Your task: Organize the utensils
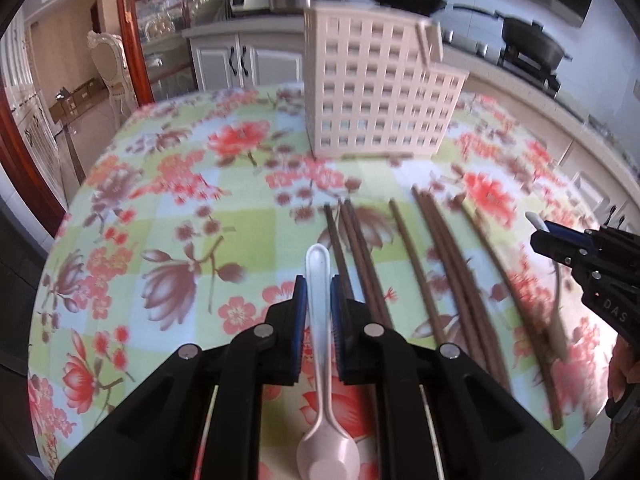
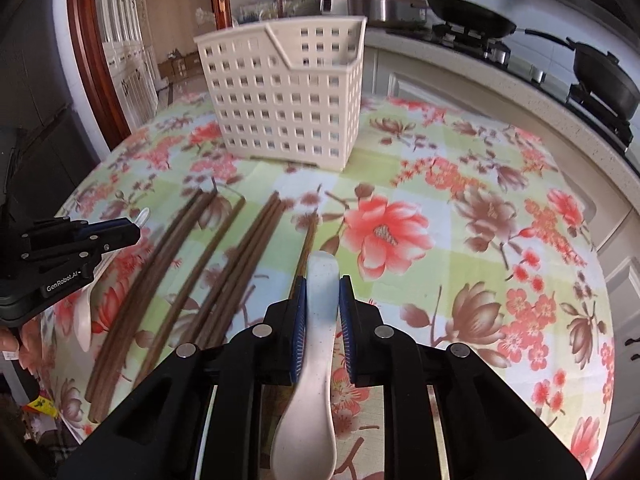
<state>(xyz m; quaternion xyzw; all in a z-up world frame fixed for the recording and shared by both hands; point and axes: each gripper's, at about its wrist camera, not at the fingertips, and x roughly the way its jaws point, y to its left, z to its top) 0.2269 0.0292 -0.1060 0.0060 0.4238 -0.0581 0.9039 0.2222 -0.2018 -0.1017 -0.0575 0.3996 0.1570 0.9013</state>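
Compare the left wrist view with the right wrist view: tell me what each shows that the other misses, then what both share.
Only the left wrist view shows the slim white spoon between the left hand-held gripper pads from above, and the caddy's closed outer walls. Only the right wrist view shows the broad white spoon along its whole length in the right hand-held gripper, and the caddy's open top with its inner divider. Both show the brown chopsticks lying loose on the floral tablecloth, and the stove pans behind.

Utensil basket (image 2: 286, 96) at table's (image 2: 500, 248) far side, chopsticks (image 2: 180, 276) in row before it, one spoon (image 1: 320, 344) left of them, another spoon (image 2: 316, 360) right.
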